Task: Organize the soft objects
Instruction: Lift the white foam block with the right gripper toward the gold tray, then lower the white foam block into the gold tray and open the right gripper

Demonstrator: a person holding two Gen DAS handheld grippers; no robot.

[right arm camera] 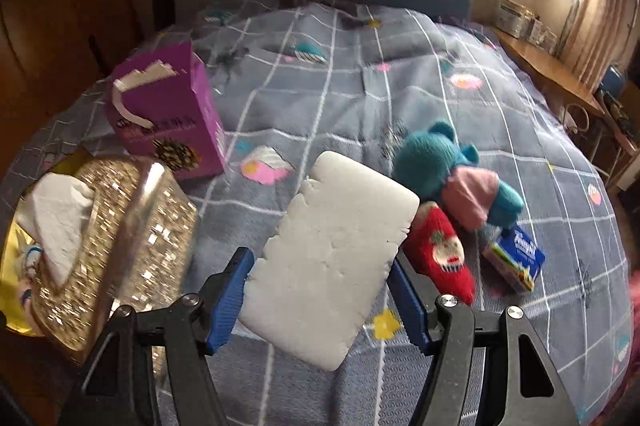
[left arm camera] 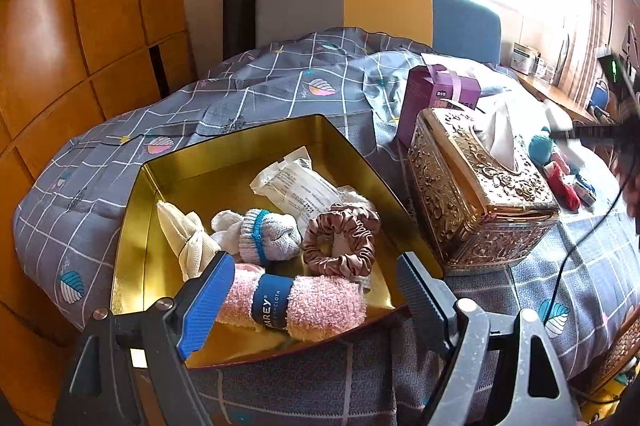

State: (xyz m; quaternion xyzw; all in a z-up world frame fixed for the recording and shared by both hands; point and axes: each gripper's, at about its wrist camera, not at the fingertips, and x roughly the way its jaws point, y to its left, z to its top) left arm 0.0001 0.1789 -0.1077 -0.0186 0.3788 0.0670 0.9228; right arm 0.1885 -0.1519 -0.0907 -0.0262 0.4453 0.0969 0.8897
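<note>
open: gold tin (left arm camera: 132,226) top | blocked: tissue box (left arm camera: 480,194) right

An ornate gold tissue box (left arm camera: 476,194) stands on the checked grey quilt (left arm camera: 256,94), with a purple carton (left arm camera: 436,98) just behind it, toward the tricolour headboard (left arm camera: 376,10).

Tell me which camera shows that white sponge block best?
The right wrist view: the white sponge block fills its centre, clamped between the right tool's blue pads above the quilt. The left wrist view catches only a blurred white smear at its right edge.
</note>
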